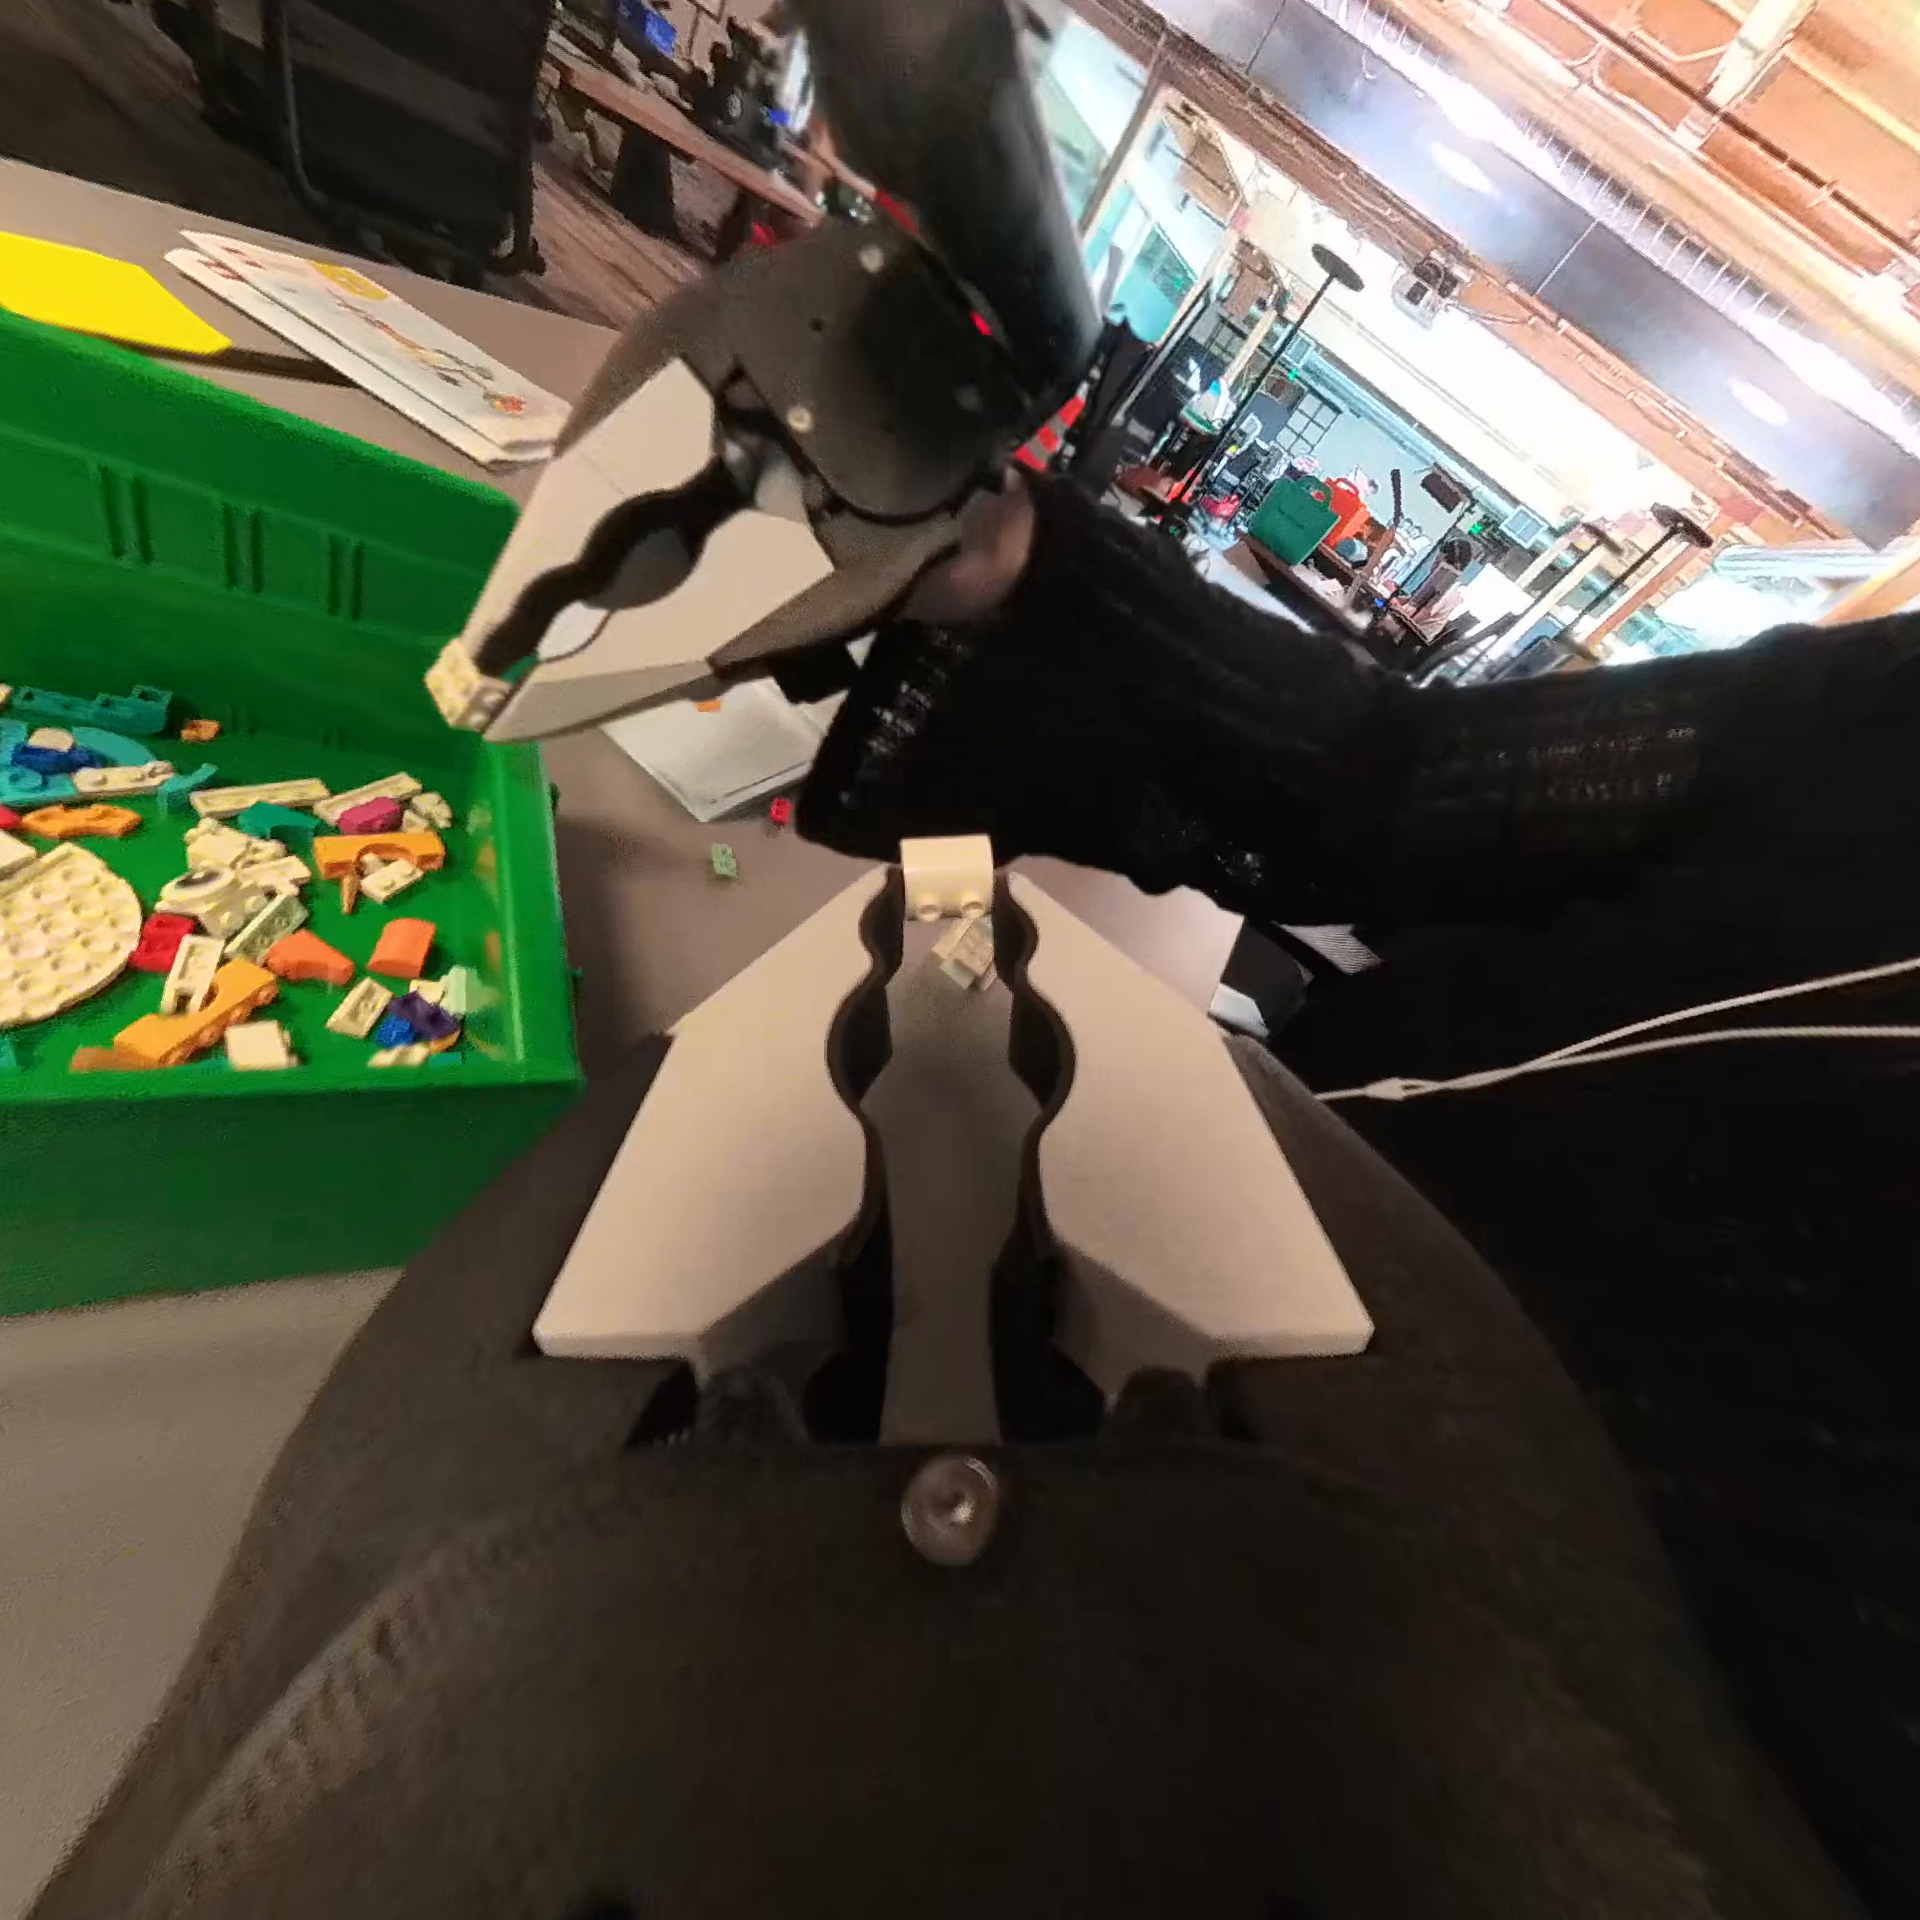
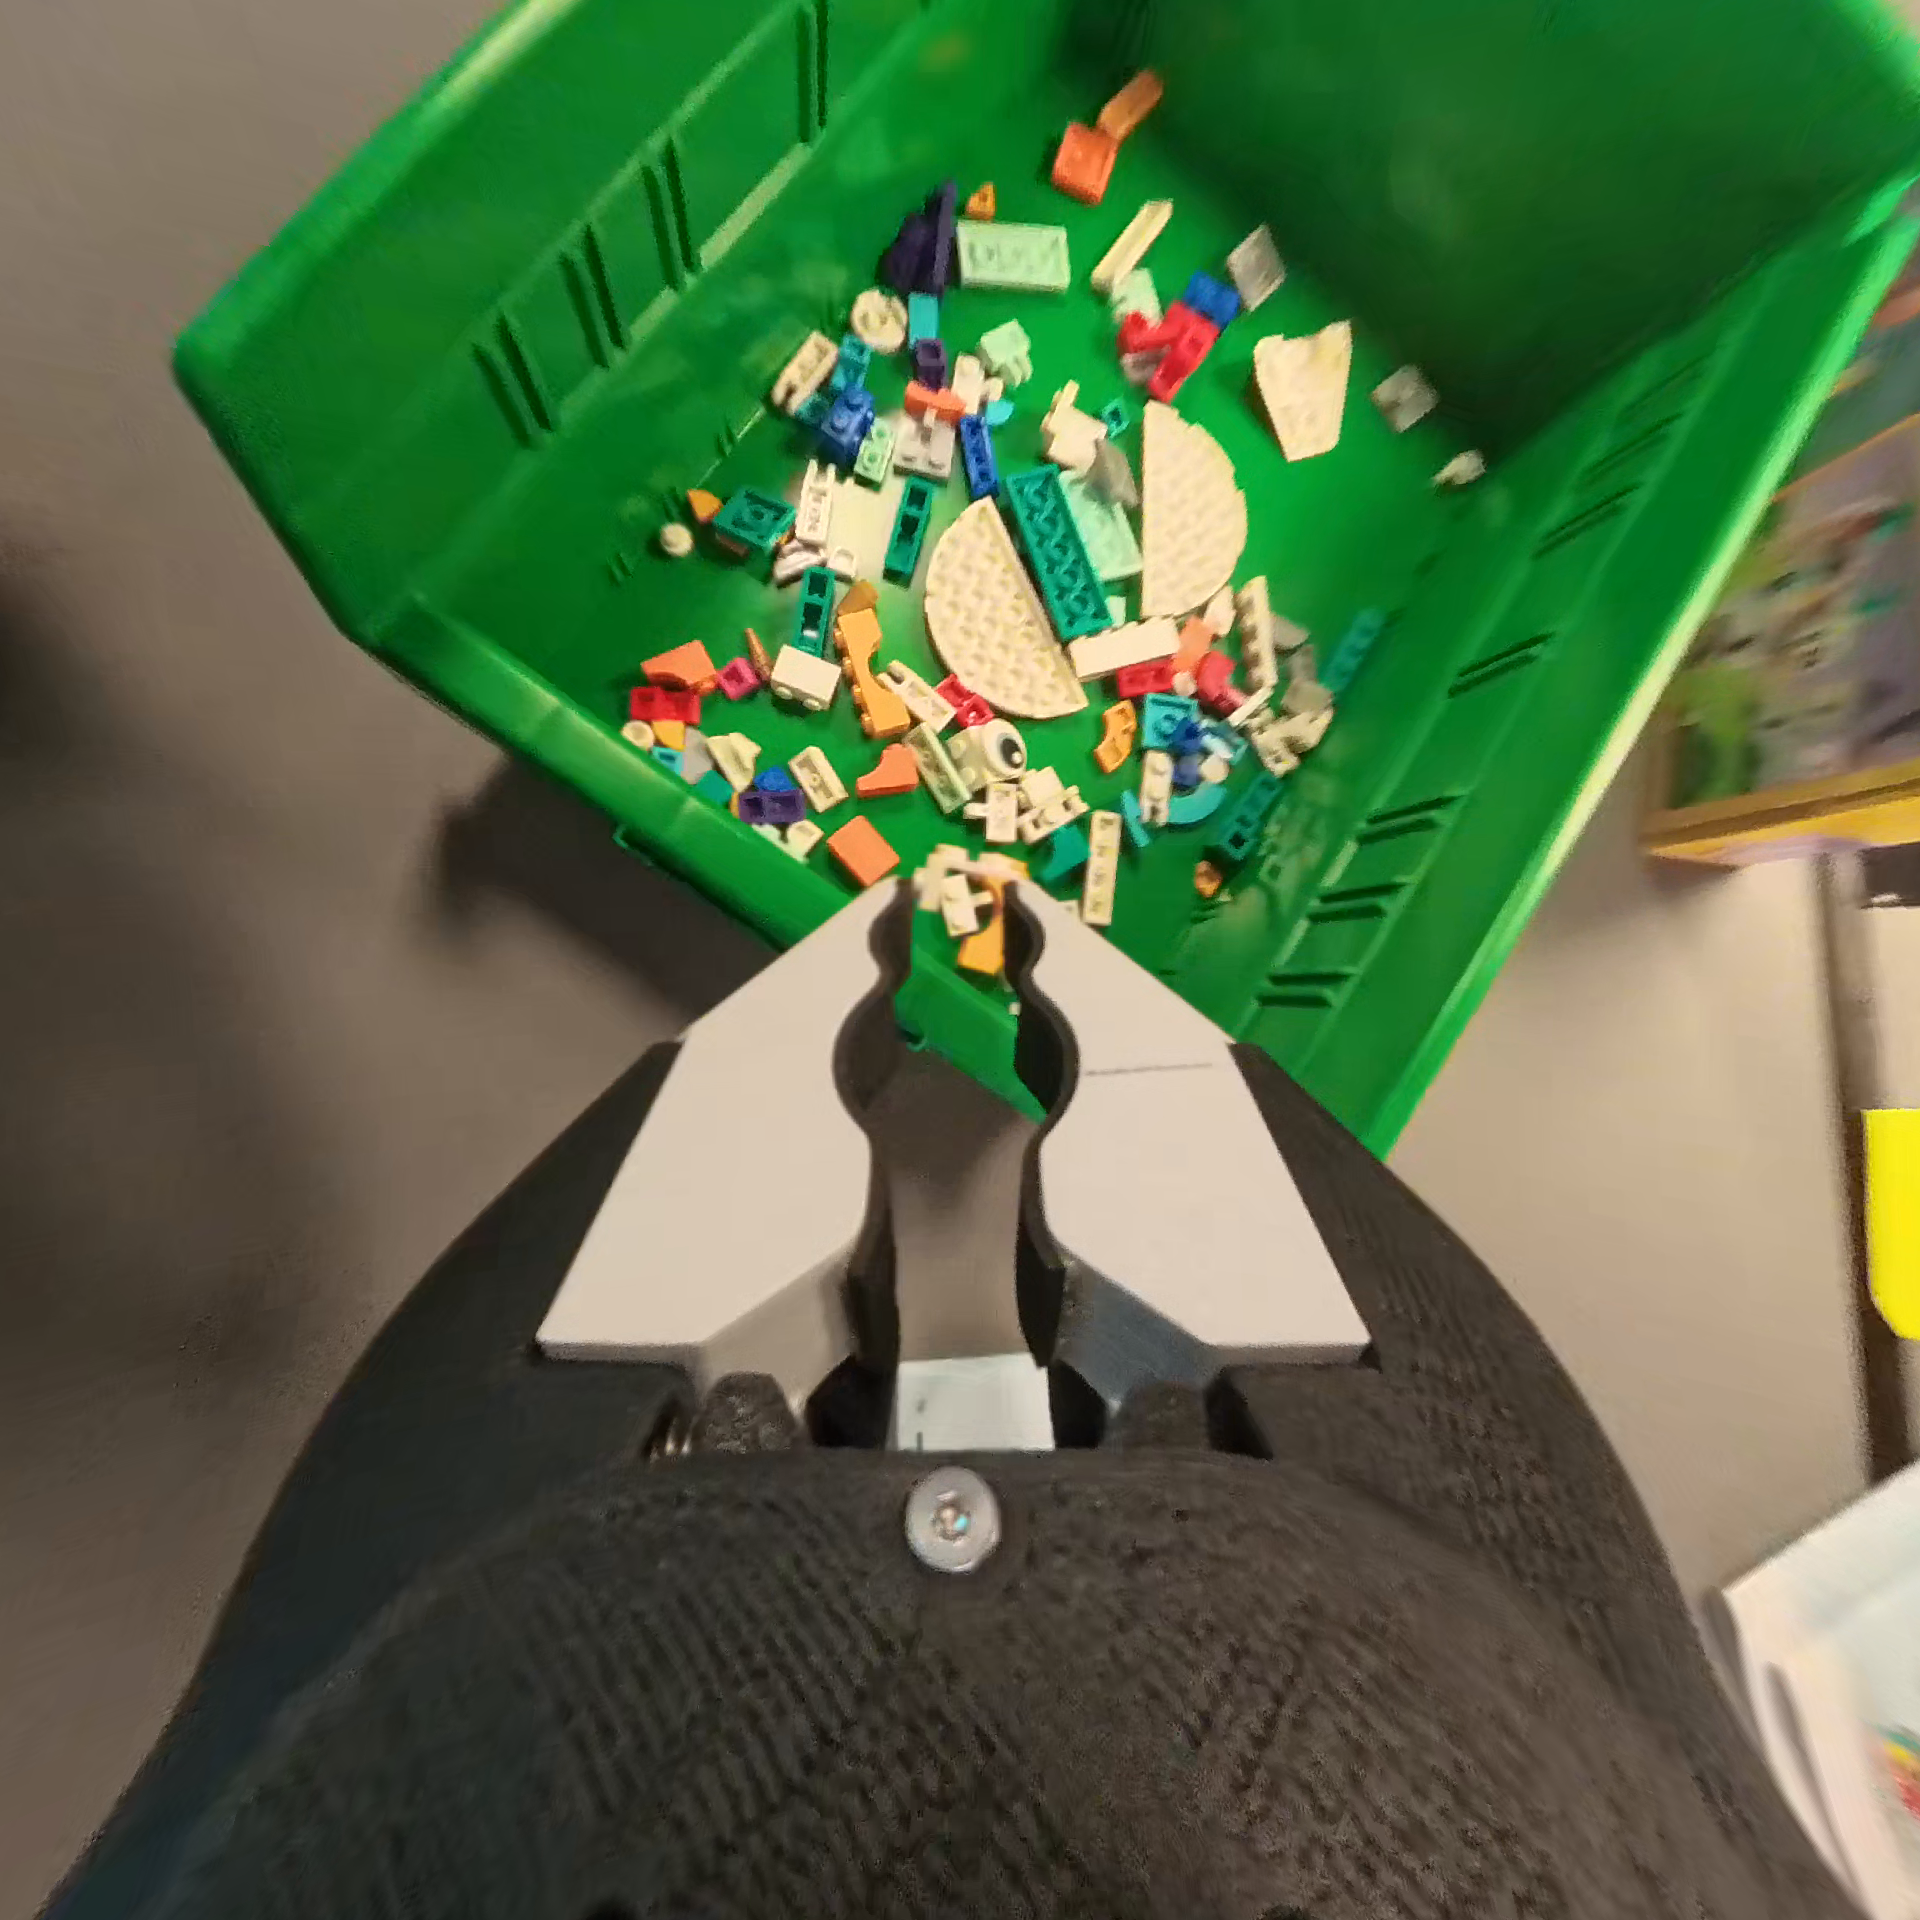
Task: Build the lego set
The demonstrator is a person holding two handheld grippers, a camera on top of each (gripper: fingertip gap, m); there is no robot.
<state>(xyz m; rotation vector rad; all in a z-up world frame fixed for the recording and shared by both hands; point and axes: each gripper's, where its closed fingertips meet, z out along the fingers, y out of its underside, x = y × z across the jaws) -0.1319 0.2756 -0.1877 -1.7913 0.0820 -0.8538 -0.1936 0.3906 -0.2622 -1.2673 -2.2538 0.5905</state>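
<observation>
My left gripper (image 1: 943, 883) is shut on a small white lego assembly (image 1: 943, 868), held in the air above the grey table; a pale piece (image 1: 964, 951) hangs under it. My right gripper (image 1: 480, 694) comes in from the upper right over the near corner of the green bin (image 1: 312, 499), shut on a small white plate (image 1: 462, 691). In the right wrist view its tips (image 2: 961, 894) hover above the bin's near wall (image 2: 582, 665) with the white plate (image 2: 948, 881) between them. The bin holds many loose lego pieces, among them two white half-round plates (image 2: 997, 623).
An instruction booklet (image 1: 364, 332) and a yellow sheet (image 1: 94, 291) lie behind the bin. A white sheet (image 1: 717, 748), a small green piece (image 1: 724, 860) and a red piece (image 1: 777, 810) lie on the table beside it. A person's black sleeve (image 1: 1247, 727) crosses the right. A colourful box (image 2: 1787, 623) stands by the bin. There is about 15 cm between the tips of the two grippers.
</observation>
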